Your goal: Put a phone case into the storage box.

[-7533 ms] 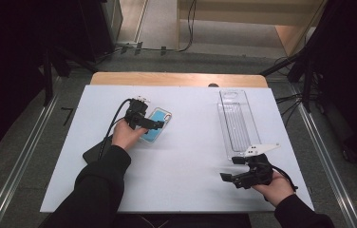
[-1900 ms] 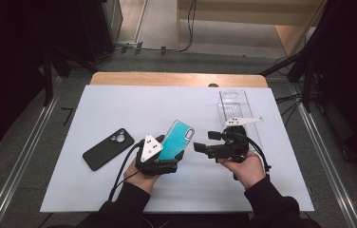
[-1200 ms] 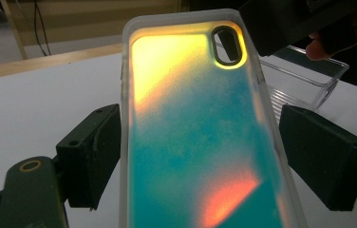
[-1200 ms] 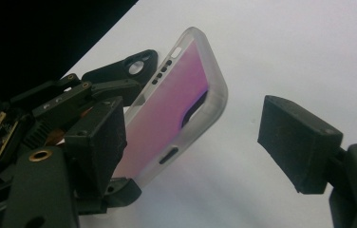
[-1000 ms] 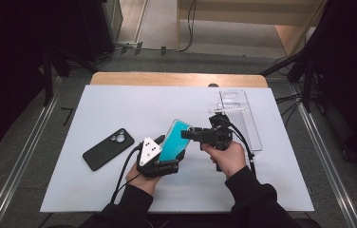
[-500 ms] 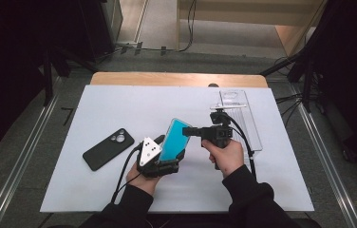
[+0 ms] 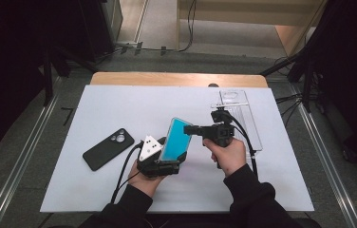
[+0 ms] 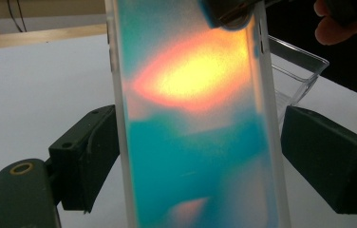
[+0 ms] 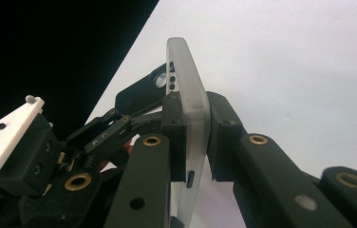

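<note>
high view: at the near middle of the white table (image 7: 119,104), the left tool (image 7: 167,164) grips the lower part of a teal phone (image 7: 176,138) across its width and holds it tilted up off the surface, while the right tool (image 7: 190,128), coming level from the right, is clamped on the phone's upper right edge. left gripper view: the left tool's two black pads stand wide apart with the phone's glowing teal and orange face (image 8: 195,118) pressed between them. right gripper view: the right tool (image 9: 193,123) has closed tight on the phone's thin, frosted edge (image 9: 186,90), pinching it front and back. a black phone case (image 7: 108,148) lies flat on the table to the left, well apart from the tools. a clear plastic tray (image 7: 243,114) sits at the far right, just behind the right hand (image 7: 226,154).
</note>
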Available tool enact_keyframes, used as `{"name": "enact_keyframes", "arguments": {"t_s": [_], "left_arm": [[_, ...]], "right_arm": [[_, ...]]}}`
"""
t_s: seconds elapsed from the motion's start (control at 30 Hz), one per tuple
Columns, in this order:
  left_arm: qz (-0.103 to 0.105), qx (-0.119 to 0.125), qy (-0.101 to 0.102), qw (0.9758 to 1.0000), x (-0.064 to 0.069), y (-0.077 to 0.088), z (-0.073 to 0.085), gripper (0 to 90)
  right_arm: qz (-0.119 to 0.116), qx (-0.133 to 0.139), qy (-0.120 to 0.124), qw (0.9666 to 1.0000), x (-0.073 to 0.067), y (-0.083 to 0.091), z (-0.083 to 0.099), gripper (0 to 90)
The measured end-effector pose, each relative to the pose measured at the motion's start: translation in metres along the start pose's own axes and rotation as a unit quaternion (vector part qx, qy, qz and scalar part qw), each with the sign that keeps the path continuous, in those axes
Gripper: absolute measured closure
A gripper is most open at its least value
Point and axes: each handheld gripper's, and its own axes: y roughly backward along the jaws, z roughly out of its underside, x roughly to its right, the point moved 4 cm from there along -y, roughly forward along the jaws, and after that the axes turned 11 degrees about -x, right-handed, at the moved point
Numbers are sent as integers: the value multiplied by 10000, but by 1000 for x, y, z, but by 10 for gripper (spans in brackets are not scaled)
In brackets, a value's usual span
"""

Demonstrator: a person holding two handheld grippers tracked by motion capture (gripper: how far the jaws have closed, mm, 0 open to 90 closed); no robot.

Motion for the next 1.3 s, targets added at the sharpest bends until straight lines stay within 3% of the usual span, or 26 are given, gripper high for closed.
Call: {"name": "enact_keyframes", "arguments": {"t_s": [0.1,0.17,0.37,0.4,0.47,0.6,0.77,0.97,1.03,1.07,1.17,1.23,1.3], "left_arm": [[70,-214,112,9997,-3,1,-1,141],[111,-329,149,9993,-4,2,-2,141],[346,-778,277,9960,-9,3,-7,145],[327,-835,262,9956,-10,4,-8,145],[381,-897,321,9947,-12,5,-10,145],[661,-1014,305,9922,-15,11,-14,145],[754,-1263,188,9889,-24,18,-15,162],[845,-1411,-1,9864,-31,24,-20,164],[1015,-1484,-105,9837,-31,25,-22,188],[1145,-1553,-160,9811,-31,25,-22,190],[1272,-1694,-358,9767,-30,26,-22,191],[1343,-1721,-427,9749,-31,27,-23,198],[1409,-1718,-463,9739,-30,27,-26,198]], "right_arm": [[101,106,92,9999,0,4,0,778],[394,176,331,9985,-1,8,1,778],[488,186,648,9965,-3,8,3,777],[691,169,830,9940,-4,7,4,777],[843,157,977,9915,-5,7,5,777],[846,185,1204,9889,-5,7,8,777],[742,158,1707,9824,-3,10,13,777],[689,49,1845,9804,-2,12,16,777],[609,-15,1935,9792,-2,12,17,777],[516,-85,2014,9781,-2,12,18,776],[454,-212,2306,9718,-3,11,20,776],[481,-268,2449,9680,-3,11,22,776],[415,-305,2516,9665,-3,10,23,776]]}}
